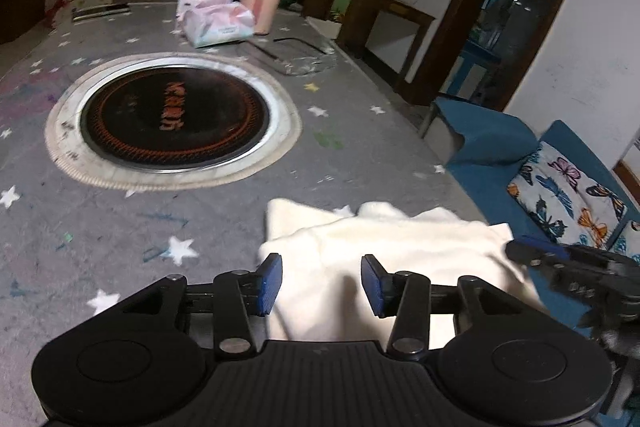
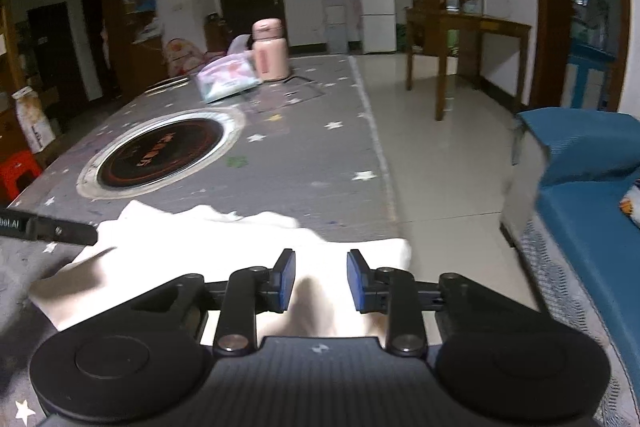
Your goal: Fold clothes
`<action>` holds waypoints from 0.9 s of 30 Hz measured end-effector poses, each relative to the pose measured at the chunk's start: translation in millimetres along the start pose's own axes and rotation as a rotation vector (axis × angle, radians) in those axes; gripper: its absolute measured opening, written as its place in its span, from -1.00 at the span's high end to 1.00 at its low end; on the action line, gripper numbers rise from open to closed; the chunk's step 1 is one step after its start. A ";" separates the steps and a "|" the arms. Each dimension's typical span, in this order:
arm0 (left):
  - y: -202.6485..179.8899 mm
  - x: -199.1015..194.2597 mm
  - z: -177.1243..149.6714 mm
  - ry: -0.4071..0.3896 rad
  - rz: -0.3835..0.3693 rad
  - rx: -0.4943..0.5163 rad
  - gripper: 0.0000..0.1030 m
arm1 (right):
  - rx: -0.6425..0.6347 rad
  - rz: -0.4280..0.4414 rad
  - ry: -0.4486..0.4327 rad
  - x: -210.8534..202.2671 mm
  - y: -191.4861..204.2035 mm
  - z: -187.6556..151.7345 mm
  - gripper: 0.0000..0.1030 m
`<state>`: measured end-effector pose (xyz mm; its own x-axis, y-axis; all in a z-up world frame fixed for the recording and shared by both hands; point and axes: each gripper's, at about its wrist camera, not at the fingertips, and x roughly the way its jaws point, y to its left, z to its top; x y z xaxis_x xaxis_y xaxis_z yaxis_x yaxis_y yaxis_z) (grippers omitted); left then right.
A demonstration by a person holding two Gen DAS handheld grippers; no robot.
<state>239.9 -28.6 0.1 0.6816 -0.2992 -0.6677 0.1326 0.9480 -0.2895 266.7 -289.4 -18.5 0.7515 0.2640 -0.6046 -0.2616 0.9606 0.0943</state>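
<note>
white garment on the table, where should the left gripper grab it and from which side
Likely the white garment is best pinched at its left edge, coming in low from the near side. It lies flat on the table with that edge free, right ahead of the open left gripper.

A cream-white fleecy garment (image 1: 384, 259) is lying on the grey star-patterned surface (image 1: 120, 219), at its near corner. It is sitting partly folded, with layers overlapping and a rumpled far edge. In the right wrist view the garment (image 2: 224, 239) is reaching the surface's edge (image 2: 384, 163), one corner hanging just past it over the floor.
</note>
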 end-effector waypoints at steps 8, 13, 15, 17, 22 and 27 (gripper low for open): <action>-12.2 28.2 12.6 0.029 -0.019 0.032 0.09 | 0.004 0.042 0.016 22.8 9.6 8.0 0.47; -14.6 43.3 18.0 0.037 -0.026 0.044 0.09 | 0.016 0.026 0.019 38.8 6.7 7.7 0.48; -15.3 49.0 17.8 0.047 -0.025 0.049 0.09 | 0.006 0.014 0.022 46.5 7.2 3.9 0.50; -15.8 55.3 16.7 0.060 -0.017 0.056 0.10 | -0.003 0.006 0.015 49.6 8.4 2.0 0.50; -17.4 56.6 16.5 0.059 -0.011 0.060 0.09 | -0.013 0.010 0.013 41.8 10.7 3.6 0.49; -21.6 43.5 12.3 0.045 -0.018 0.078 0.05 | -0.033 0.033 -0.005 10.0 16.1 -1.0 0.47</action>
<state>275.6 -60.8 -14.2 0.6457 -0.3196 -0.6935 0.2019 0.9473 -0.2486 269.4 -271.3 -23.8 0.7449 0.2958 -0.5980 -0.3057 0.9480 0.0882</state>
